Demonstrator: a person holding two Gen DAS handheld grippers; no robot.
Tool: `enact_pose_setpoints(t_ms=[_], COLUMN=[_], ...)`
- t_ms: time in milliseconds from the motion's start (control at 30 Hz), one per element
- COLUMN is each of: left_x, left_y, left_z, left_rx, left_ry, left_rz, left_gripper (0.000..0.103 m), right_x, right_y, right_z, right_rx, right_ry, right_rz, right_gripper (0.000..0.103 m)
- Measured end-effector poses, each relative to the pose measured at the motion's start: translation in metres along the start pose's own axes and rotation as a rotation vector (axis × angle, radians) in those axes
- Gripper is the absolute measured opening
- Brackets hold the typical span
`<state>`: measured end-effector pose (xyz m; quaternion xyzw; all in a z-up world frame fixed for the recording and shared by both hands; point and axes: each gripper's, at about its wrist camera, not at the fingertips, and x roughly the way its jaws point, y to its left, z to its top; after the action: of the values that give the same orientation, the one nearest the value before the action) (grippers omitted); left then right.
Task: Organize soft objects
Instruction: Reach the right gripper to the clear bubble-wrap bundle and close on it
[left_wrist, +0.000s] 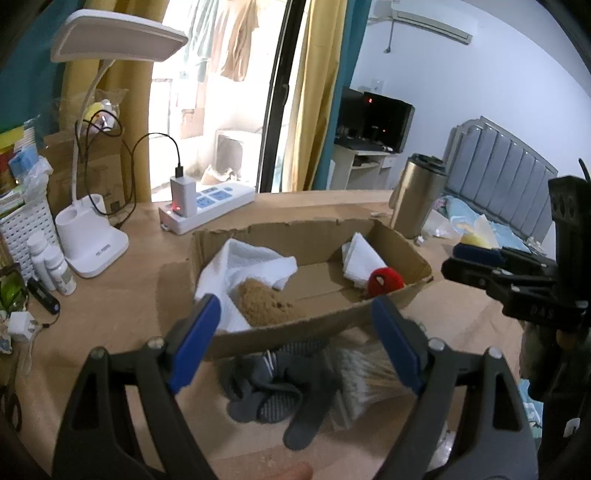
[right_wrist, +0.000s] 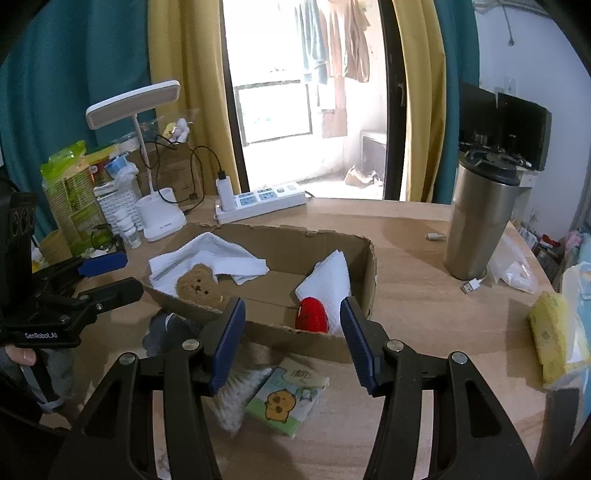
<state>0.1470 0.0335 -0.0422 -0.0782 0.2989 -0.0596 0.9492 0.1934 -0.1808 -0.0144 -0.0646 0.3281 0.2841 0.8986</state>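
An open cardboard box (left_wrist: 280, 332) (right_wrist: 364, 258) sits on the wooden table. It holds a white towel (left_wrist: 247, 262) (right_wrist: 207, 254), a brown plush bear (left_wrist: 260, 302) (right_wrist: 197, 284), folded white tissue (left_wrist: 360, 258) (right_wrist: 328, 277) and a red plush (left_wrist: 386, 282) (right_wrist: 312, 314). Dark grey socks (left_wrist: 271, 384) (right_wrist: 166, 325) and a light striped cloth (left_wrist: 360, 369) (right_wrist: 240, 387) lie in front of the box. My left gripper (left_wrist: 295, 332) (right_wrist: 107, 273) is open above the socks. My right gripper (right_wrist: 293, 339) (left_wrist: 458, 258) is open over the box's near wall.
A tissue pack with a cartoon (right_wrist: 288, 398) lies by the striped cloth. A steel tumbler (right_wrist: 480, 218) (left_wrist: 417, 195), power strip (left_wrist: 210, 206) (right_wrist: 262, 199), white lamp (left_wrist: 92, 236) (right_wrist: 159, 218), bottles (left_wrist: 51, 266), a yellow pack (right_wrist: 550, 343) and a plastic bag (right_wrist: 513, 266) surround the box.
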Motion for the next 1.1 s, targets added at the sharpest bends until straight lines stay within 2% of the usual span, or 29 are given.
enact_pose_setpoints(t_ms=[433,1100], left_x=[-0.023,-0.034], left_y=[0.000,-0.004], left_z=[-0.019,-0.046], left_rx=[-0.003,-0.006], left_ry=[-0.002,0.028], left_rz=[0.000,-0.018], left_gripper=[0.085,0.085], right_x=[-0.018,-0.023], right_y=[0.016,0.039], right_z=[-0.012,-0.047], right_rx=[-0.013,-0.009], right_ry=[-0.006,0.054], right_rz=[-0.002,0.018], right_gripper=[0.057,0.057])
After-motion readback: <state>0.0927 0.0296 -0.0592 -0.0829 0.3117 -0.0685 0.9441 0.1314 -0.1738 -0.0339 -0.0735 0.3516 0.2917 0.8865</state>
